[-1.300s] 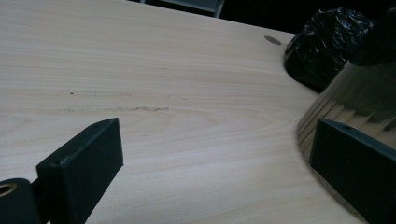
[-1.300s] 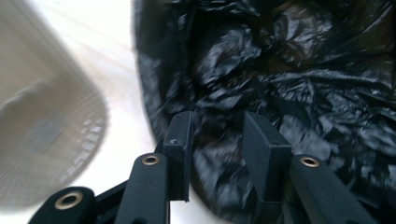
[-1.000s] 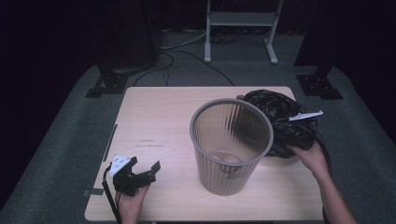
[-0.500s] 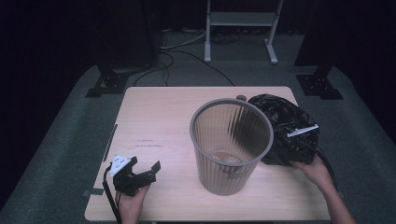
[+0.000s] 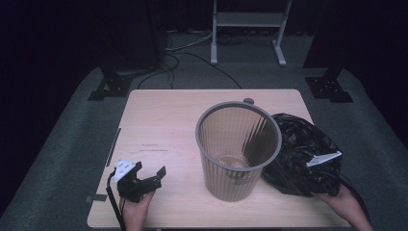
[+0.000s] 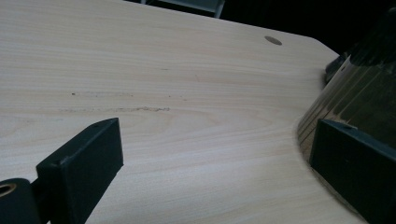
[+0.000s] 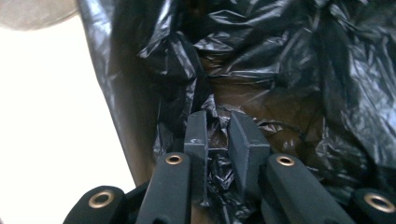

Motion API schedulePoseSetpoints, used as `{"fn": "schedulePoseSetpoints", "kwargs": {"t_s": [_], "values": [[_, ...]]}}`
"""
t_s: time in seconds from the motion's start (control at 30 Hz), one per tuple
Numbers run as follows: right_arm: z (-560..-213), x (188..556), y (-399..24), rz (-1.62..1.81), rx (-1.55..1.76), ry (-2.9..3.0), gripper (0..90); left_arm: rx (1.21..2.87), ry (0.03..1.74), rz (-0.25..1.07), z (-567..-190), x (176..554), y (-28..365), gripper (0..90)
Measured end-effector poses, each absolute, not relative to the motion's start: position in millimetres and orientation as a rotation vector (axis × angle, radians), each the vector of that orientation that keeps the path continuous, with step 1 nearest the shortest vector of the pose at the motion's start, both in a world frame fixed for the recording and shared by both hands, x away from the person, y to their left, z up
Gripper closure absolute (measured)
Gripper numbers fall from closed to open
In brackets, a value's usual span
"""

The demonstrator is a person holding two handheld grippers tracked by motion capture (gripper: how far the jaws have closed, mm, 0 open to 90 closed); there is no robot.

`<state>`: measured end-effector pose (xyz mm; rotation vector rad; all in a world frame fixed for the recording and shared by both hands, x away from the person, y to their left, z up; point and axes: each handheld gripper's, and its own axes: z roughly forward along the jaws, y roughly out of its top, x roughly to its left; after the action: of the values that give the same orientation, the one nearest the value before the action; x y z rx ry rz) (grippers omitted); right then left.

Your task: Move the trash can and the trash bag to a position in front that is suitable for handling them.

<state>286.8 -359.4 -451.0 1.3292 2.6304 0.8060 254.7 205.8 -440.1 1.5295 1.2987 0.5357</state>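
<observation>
A brown mesh wastebasket [image 5: 238,149] stands upright on the wooden table [image 5: 168,125], right of centre. A crumpled black plastic bag [image 5: 300,154] lies against its right side. My right gripper [image 5: 317,168] is buried in the bag's near edge. In the right gripper view its jaws [image 7: 217,123] have just been closing and pinch a fold of the black bag [image 7: 280,56]. My left gripper [image 5: 150,169] rests near the table's front left corner, open with nothing in it. In the left gripper view its jaws [image 6: 217,140] stand wide over bare wood, the wastebasket [image 6: 355,93] just past the right jaw.
A small round hole [image 5: 248,101] sits at the table's far edge behind the basket. Beyond the table, a white metal stand [image 5: 245,29], black stand feet [image 5: 113,84] and cables lie on the dark floor. Bare wood stretches left of the basket.
My right gripper has moved toward the table's near edge, dragging the black bag with it, so the bag now lies lower beside the basket. The left gripper has stayed put.
</observation>
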Motion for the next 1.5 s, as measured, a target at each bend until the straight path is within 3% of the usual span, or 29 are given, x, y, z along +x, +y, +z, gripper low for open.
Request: {"fn": "schedulePoseSetpoints", "kwargs": {"t_s": [0.33, 0.67, 0.97, 1.3, 1.5], "values": [[-421.5, 284.5, -365.6, 0.861, 1.293, 2.601, 61.1, 1.530, 1.299, 0.540, -440.1, 254.6, 205.9, 1.8], [-409.4, 324.7, -365.6, 0.929, 1.351, 2.387, 33.5, 1.523, 1.302, 0.544, -439.4, 254.4, 209.5, 1.8], [-433.0, 355.8, -347.0, 0.853, 1.411, 2.365, 30.8, 1.514, 1.306, 0.546, -438.5, 254.1, 212.3, 1.8], [-466.2, 356.7, -338.1, 0.837, 1.413, 2.337, 32.4, 1.502, 1.306, 0.548, -437.4, 253.7, 214.6, 1.8], [-471.7, 349.2, -338.5, 0.854, 1.377, 2.271, 41.3, 1.505, 1.305, 0.547, -437.6, 253.7, 213.8, 1.8]]}}
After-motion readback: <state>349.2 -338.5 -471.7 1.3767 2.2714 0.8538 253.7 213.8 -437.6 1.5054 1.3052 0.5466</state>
